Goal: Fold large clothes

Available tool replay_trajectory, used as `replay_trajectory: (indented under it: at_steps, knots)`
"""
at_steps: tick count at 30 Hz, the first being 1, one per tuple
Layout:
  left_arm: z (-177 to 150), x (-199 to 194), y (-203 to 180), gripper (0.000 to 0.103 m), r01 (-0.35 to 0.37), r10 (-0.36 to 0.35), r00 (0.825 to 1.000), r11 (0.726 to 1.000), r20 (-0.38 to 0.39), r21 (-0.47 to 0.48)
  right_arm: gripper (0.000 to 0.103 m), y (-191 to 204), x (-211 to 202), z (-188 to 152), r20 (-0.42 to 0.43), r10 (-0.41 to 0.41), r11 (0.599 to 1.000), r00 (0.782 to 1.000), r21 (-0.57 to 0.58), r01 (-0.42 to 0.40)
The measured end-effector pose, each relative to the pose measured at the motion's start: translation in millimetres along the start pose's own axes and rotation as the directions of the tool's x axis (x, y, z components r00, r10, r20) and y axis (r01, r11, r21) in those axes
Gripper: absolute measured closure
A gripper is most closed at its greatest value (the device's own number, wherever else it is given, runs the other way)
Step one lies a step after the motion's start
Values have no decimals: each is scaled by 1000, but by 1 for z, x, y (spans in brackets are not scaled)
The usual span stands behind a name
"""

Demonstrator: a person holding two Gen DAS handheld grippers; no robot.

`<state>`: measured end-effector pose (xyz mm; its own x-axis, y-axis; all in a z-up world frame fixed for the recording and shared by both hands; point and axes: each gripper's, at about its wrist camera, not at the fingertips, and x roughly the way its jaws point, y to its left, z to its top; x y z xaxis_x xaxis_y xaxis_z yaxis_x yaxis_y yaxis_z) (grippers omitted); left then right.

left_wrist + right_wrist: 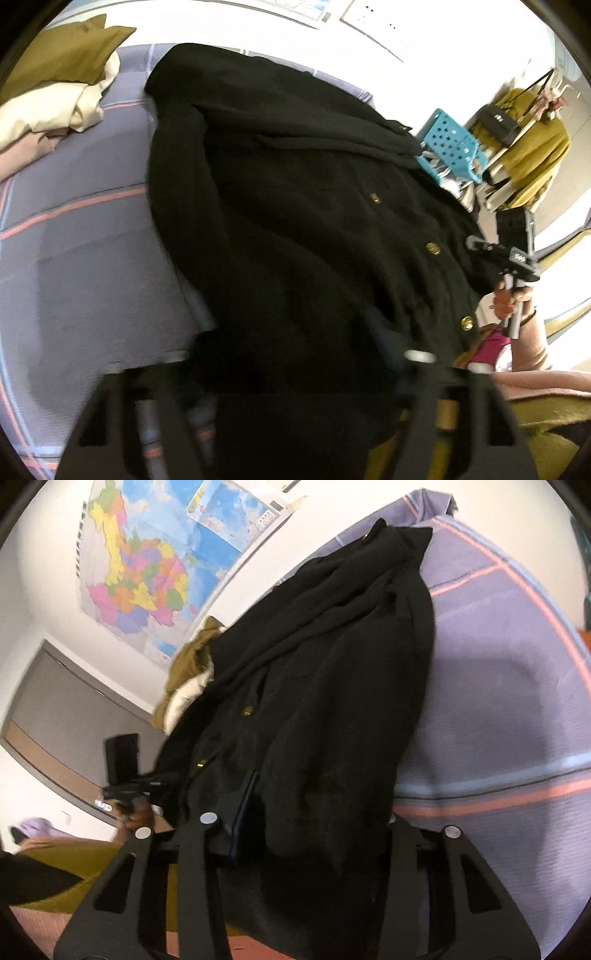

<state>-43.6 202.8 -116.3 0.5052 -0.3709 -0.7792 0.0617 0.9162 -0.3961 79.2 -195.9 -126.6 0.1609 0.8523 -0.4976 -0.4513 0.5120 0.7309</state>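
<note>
Garment: I see the black coat point(295, 206) with gold buttons point(433, 248) spread lengthwise on the bed point(74, 229), one side already lapped over the middle.
Bedding: lilac sheet point(517, 686) with pink and pale-blue stripes.
Left tongs point(295, 413): at the coat's near hem, dark cloth fills the gap between the fingers; blur hides the pads, so I cannot tell whether they grip.
Right tongs point(303, 849): same hem, further along; jaws part-way in, cloth between them, grip not readable.
Hands: right hand point(511, 299) and left hand point(138, 812) each on a handle.
Surroundings: olive and cream clothes pile point(62, 92) at the far end; map point(147, 565) on the wall; blue perforated basket point(450, 147) beside the bed.
</note>
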Motion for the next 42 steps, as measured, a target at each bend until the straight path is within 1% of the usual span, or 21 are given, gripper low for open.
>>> replay_trajectory:
  at_steps: [1,3,4,5,6,7,9,10,11,14,16,18,21,23,24,26,27,29,31,36,42]
  knots:
    - [0,0,1,46,3,-3,1000,1000,-1,-12,60,0,-2,0,-1,-15,1000,1000,-10,15]
    - [-1,-1,4,37,15,-15,1000,999,-1,-40,46,4,-4,-3,8,11,1000,1000,-21,-11]
    - [0,-1,5,34,33,-33,999,998,3,-44,43,7,-3,-3,3,11,999,1000,-36,-11]
    - [0,0,6,31,50,-49,999,998,7,-47,41,10,-1,-3,-5,-6,999,1000,-53,6]
    - [0,1,4,31,41,-40,999,998,13,-47,42,14,2,-4,-8,-31,997,999,-67,30]
    - [0,1,3,35,28,-28,999,999,16,-42,46,15,5,-4,-10,-38,997,999,-67,37]
    - [1,0,2,68,16,-15,1000,999,23,-41,87,13,8,-4,-12,-14,999,1000,-30,14]
    - [2,-2,3,74,26,-24,999,998,33,-55,88,13,7,-4,4,-7,1000,1000,-21,7]
    - [2,-8,5,89,53,-50,998,996,48,-67,89,16,0,-3,36,10,1000,999,-19,-9]
    - [3,-30,11,96,108,-99,990,990,97,-95,90,33,-28,-3,145,73,997,987,-37,-68]
    - [3,-48,10,97,123,-110,984,988,137,-90,91,52,-51,-2,218,101,994,971,-71,-88]
    - [2,-75,4,97,148,-134,970,988,205,-53,92,77,-72,-3,272,138,987,952,-121,-108]
    - [-1,-110,-6,97,140,-134,950,990,283,-4,92,108,-96,-9,326,193,969,925,-209,-129]
    - [-6,-122,-5,97,141,-133,945,990,300,-5,92,114,-101,-16,317,205,962,926,-241,-131]
    - [-11,-125,-1,97,159,-148,943,987,299,-14,92,111,-100,-20,301,203,966,932,-218,-140]
    - [-18,-119,8,97,172,-154,952,984,265,-47,91,104,-93,-27,277,156,977,948,-186,-106]
    - [-21,-114,11,97,177,-158,956,983,248,-55,90,93,-88,-33,254,127,986,959,-141,-93]
    - [-27,-102,17,97,171,-149,966,981,213,-90,90,79,-84,-43,233,117,992,965,-81,-100]
    - [-34,-95,22,97,180,-157,970,977,188,-111,89,66,-81,-53,221,93,996,971,-29,-89]
    - [-22,-101,23,97,222,-195,959,968,206,-119,89,65,-93,-59,275,101,995,956,-18,-100]
    - [6,-108,20,97,205,-180,960,974,212,-101,90,77,-102,-25,320,130,991,939,-57,-118]
